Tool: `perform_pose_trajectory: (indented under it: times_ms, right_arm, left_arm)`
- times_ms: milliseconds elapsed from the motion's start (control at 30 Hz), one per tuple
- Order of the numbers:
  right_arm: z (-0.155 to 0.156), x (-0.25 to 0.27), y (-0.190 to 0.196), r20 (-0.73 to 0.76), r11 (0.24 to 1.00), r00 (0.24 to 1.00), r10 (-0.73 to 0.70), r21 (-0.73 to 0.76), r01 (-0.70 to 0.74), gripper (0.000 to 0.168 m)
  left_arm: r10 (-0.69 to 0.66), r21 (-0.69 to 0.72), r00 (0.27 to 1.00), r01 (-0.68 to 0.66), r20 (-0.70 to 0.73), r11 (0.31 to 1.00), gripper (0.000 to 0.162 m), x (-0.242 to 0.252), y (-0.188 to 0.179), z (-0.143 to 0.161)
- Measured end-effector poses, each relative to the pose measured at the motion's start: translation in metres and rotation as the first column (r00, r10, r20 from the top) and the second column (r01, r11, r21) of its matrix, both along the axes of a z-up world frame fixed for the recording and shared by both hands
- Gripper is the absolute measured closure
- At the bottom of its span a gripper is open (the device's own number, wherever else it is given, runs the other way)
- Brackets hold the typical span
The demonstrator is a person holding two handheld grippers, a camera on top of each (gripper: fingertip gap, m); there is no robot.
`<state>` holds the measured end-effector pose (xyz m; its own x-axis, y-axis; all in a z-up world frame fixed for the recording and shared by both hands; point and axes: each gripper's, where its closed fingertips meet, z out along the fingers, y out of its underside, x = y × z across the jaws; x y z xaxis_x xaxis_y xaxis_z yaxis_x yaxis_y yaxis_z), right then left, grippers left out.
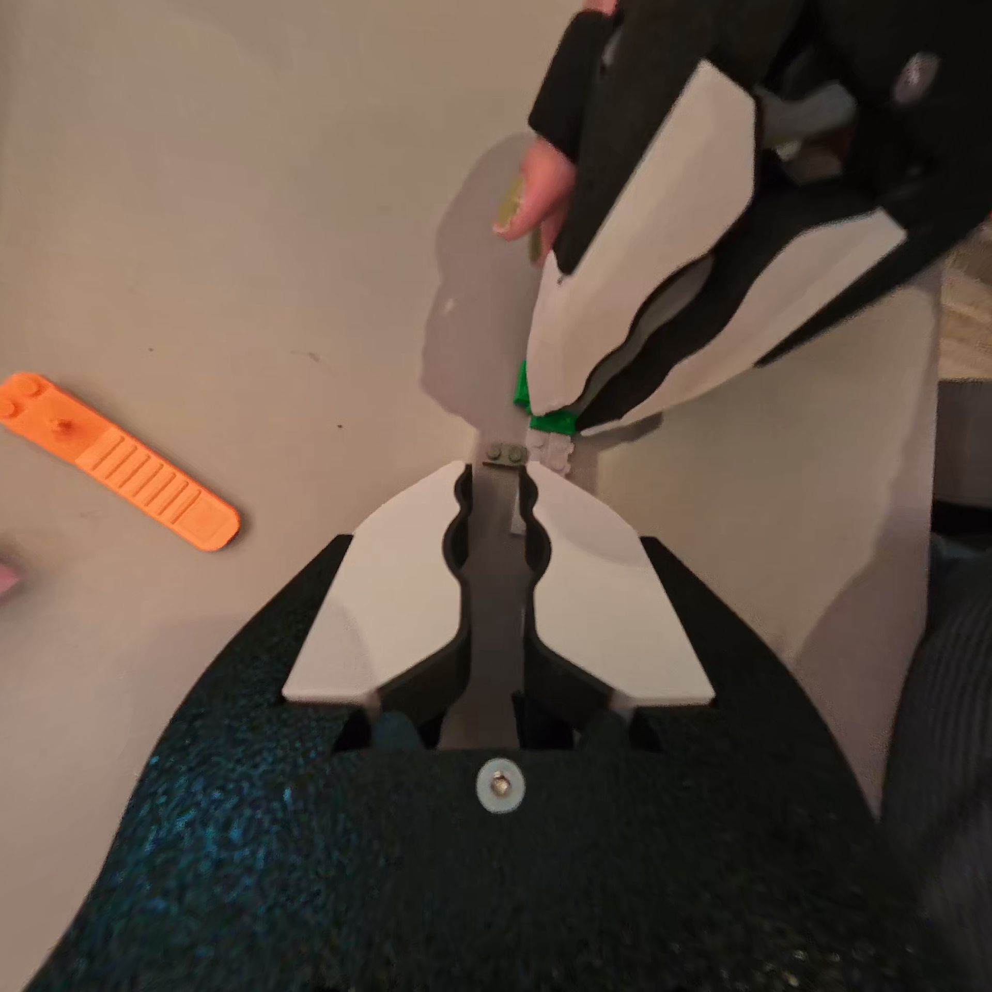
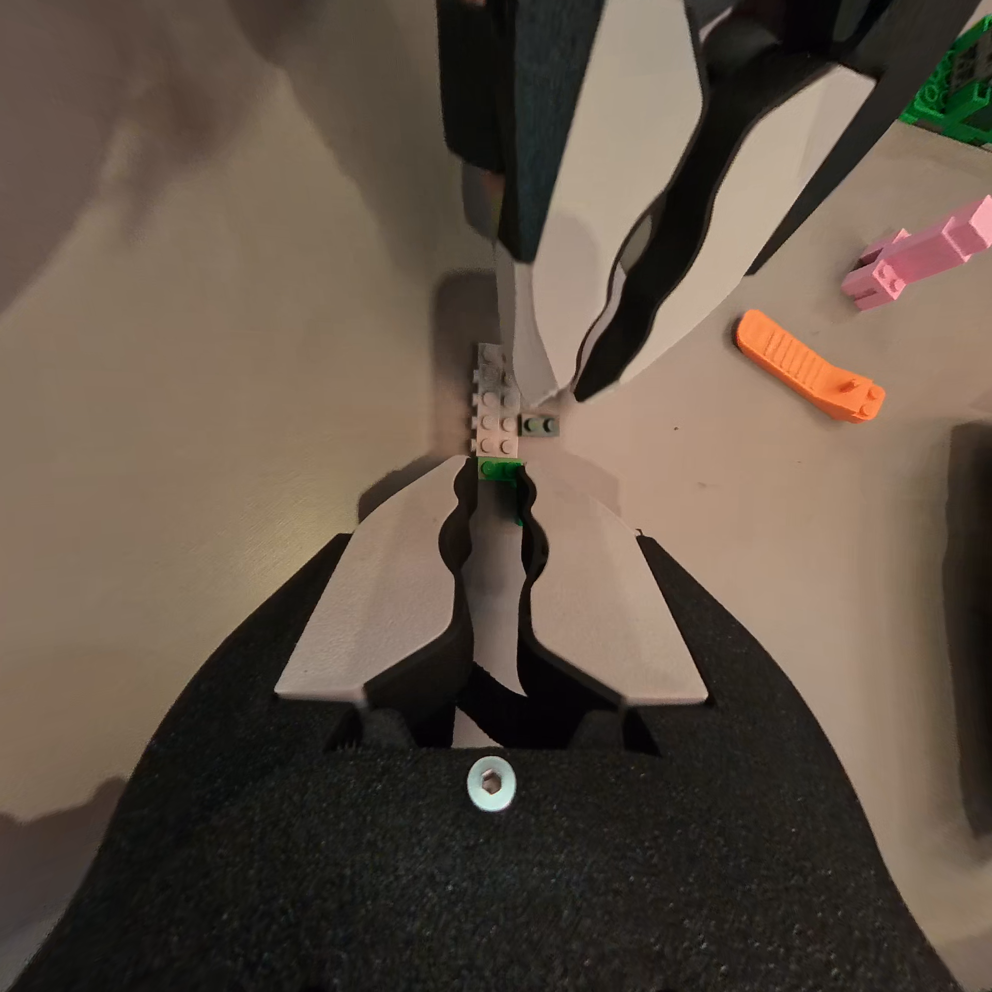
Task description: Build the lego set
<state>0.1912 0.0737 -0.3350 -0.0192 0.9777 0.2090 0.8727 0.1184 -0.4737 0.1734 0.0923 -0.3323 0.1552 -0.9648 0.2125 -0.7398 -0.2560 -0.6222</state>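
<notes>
My left gripper (image 1: 502, 468) is shut on a small dark grey two-stud plate (image 1: 504, 453), held at the fingertips just above the table. My right gripper (image 2: 499, 475) is shut on a green plate (image 2: 499, 469). A light grey two-wide plate (image 2: 496, 413) with several studs lies right in front of the green plate and touches it. The dark grey plate (image 2: 539, 425) sits beside the light grey plate's right edge, under the left gripper's tips (image 2: 563, 398). In the left wrist view the right gripper (image 1: 558, 416) comes in from the upper right with the green plate (image 1: 553, 422) over the light grey plate (image 1: 553, 448).
An orange brick separator (image 1: 123, 461) (image 2: 805, 370) lies on the beige table (image 1: 214, 214). Pink bricks (image 2: 923, 257) and a green build (image 2: 961, 91) are beyond it. The table edge (image 1: 934, 483) runs down the right. A person's finger (image 1: 537, 193) rests on the right gripper. The tips of both grippers are at nearly the same place.
</notes>
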Motion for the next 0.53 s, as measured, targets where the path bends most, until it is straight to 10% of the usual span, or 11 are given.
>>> perform_pose_trajectory:
  times_ms: [33, 267, 533]
  right_arm:
    - [0.0, 0.001, -0.001, -0.004, 1.0, 1.0, 0.0, -0.004, 0.0, 0.155]
    - [0.001, 0.008, -0.005, -0.024, 0.999, 0.999, -0.041, -0.028, 0.04, 0.155]
    - [0.006, 0.013, -0.015, -0.05, 0.997, 0.997, -0.063, -0.053, 0.06, 0.155]
  left_arm:
    - [-0.041, 0.025, 0.999, 0.041, 0.001, 0.999, 0.147, -0.002, -0.002, 0.001]
    - [-0.33, 0.261, 0.943, 0.331, -0.05, 0.907, 0.146, -0.008, -0.003, 0.008]
    - [-0.707, 0.374, 0.678, 0.72, -0.201, 0.584, 0.145, 0.003, -0.006, 0.008]
